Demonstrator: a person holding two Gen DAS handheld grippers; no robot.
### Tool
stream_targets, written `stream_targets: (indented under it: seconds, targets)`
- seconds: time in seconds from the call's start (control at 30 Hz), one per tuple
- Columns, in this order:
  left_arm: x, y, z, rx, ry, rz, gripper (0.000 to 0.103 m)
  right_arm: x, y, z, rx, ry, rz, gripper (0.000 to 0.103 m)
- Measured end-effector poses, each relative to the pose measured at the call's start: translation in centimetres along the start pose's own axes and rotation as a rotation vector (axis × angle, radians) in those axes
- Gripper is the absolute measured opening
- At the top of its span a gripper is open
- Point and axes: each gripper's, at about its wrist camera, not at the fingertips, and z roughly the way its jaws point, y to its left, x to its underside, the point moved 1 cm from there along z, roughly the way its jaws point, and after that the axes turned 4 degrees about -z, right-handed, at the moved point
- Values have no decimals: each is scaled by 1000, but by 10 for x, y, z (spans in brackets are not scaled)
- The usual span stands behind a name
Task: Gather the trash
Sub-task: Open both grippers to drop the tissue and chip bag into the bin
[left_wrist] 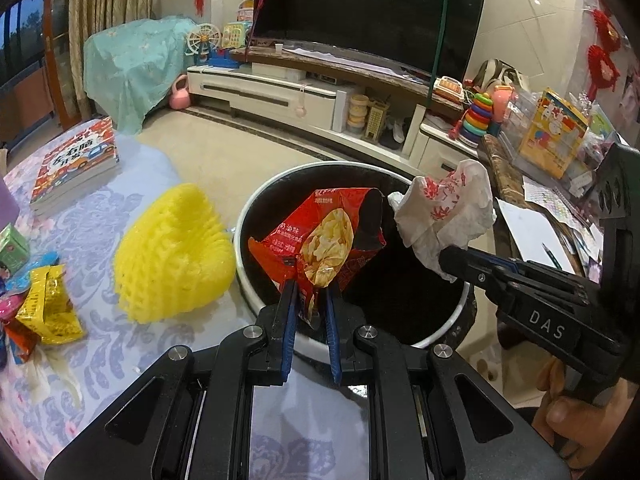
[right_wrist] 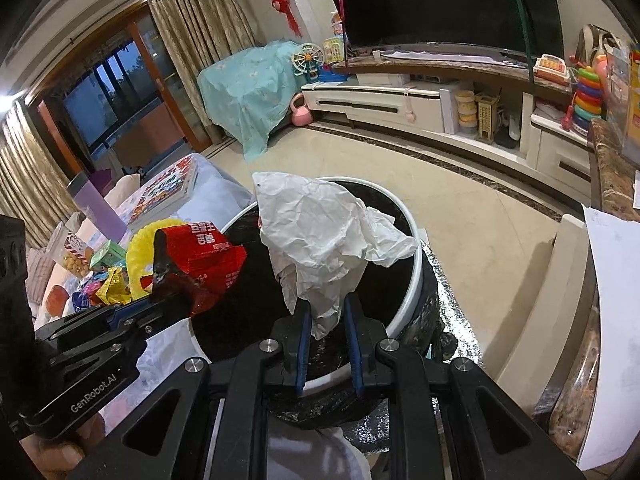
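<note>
Holding over bin [left_wrist: 256, 208]: left gripper [left_wrist: 311, 286] clamped on red snack bag [left_wrist: 320, 236], right gripper [right_wrist: 325, 306] clamped on crumpled white wrapper [right_wrist: 320, 232], yellow foam net [left_wrist: 172, 256] on tablecloth just left of bin, loose wrappers [left_wrist: 44, 308] farther left.

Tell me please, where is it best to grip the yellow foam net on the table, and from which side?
Grip the yellow foam net at its raised upper edge, coming from above. It lies as a soft, puffed mound on the tablecloth, open mesh all over, so thin tongs should pinch a fold there easily. Both tongs are occupied now.
</note>
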Motion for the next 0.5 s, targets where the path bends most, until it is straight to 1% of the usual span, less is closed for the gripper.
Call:
stream_targets:
  seconds: [0.07,0.17,0.2,0.23,0.27,0.3,0.37,0.43,0.5]
  targets:
    - [-1,-1,3,2,8,1,14,-1,1,1,4,2,2,20]
    - [-1,-4,4,-17,11,19,18,-3,-3,4,14,13,20,21]
    - [0,-6,5,-13,14,25,26,-3,-5,4,13,15,31,24]
    - [0,-7,4,-10,13,25,41,-3,-6,3,13,15,40,27]
    - [1,-7,3,-14,6,22,47,-3,-8,3,11,14,47,37]
    - [2,-6,1,-19,-5,20,54,-2,-8,1,5,10,51,44]
    - [3,-2,-2,-22,-11,11,56,-3,-8,-2,4,0,50,50]
    - [5,1,-4,-23,-9,0,56,-2,-7,-5,4,-7,47,53]
    - [8,5,-7,-24,-12,-10,58,0,-8,-9,-4,-17,54,58]
